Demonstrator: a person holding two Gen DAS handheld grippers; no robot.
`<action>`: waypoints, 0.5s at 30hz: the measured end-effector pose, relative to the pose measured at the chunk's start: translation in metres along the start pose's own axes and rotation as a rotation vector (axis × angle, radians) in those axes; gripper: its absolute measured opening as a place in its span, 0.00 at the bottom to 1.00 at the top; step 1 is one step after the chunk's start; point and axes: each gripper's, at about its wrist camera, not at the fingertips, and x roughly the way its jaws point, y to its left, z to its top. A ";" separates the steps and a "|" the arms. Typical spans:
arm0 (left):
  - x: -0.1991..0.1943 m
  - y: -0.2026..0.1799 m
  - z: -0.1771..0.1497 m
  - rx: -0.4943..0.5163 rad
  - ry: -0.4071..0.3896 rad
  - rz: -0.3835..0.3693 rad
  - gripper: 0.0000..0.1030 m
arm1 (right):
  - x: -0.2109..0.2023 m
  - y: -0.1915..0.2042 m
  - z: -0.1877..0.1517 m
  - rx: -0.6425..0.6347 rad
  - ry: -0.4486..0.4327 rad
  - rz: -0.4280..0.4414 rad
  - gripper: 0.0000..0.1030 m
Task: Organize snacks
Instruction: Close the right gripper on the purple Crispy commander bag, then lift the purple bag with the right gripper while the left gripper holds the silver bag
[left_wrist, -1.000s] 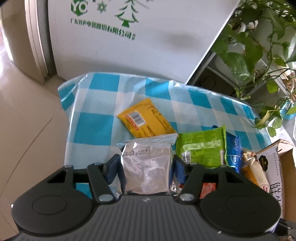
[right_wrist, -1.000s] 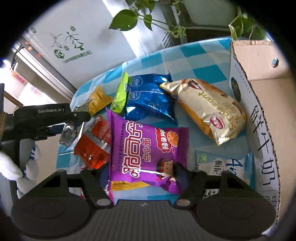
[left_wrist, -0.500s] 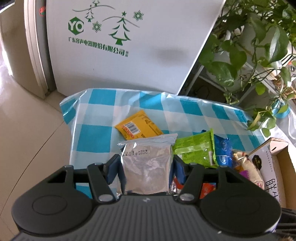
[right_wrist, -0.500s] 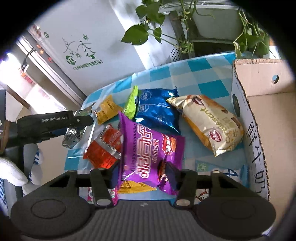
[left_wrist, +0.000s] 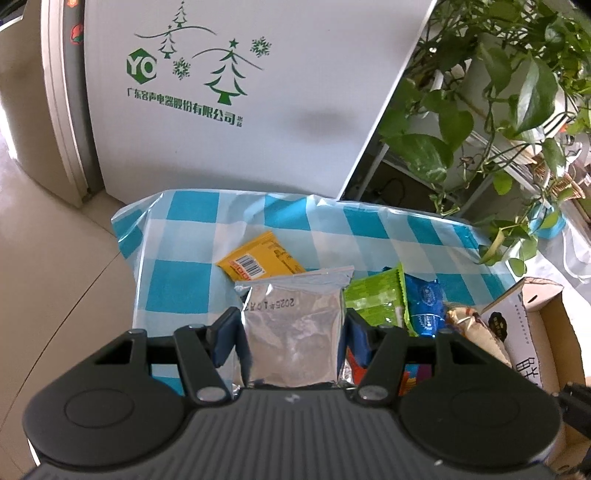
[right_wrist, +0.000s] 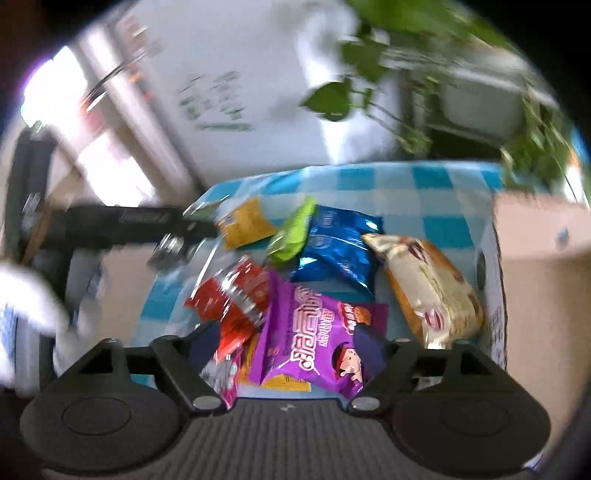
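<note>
My left gripper is shut on a silver foil snack packet and holds it above the checked tablecloth. Behind it lie a yellow packet, a green packet and a blue packet. My right gripper holds a purple snack bag between its fingers, lifted off the table. In the blurred right wrist view a red packet, the blue packet and a beige croissant bag lie on the cloth. The left gripper shows there at the left with the foil packet.
An open cardboard box stands at the right edge of the table; it also shows in the left wrist view. A white printed board leans behind the table. Trailing green plants hang at the back right. Tiled floor lies to the left.
Both grippers have risen and pulled back with their packets. The purple bag has come off the table and the right wrist view is now motion-blurred.
</note>
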 end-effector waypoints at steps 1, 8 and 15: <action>-0.001 0.000 0.000 0.001 0.000 -0.003 0.58 | 0.001 0.003 -0.001 -0.049 0.010 -0.005 0.85; -0.006 0.001 0.000 -0.003 -0.003 -0.027 0.58 | 0.020 0.022 -0.014 -0.431 0.092 -0.102 0.85; -0.007 -0.003 -0.001 -0.001 -0.001 -0.041 0.58 | 0.039 0.029 -0.002 -0.623 0.118 -0.091 0.90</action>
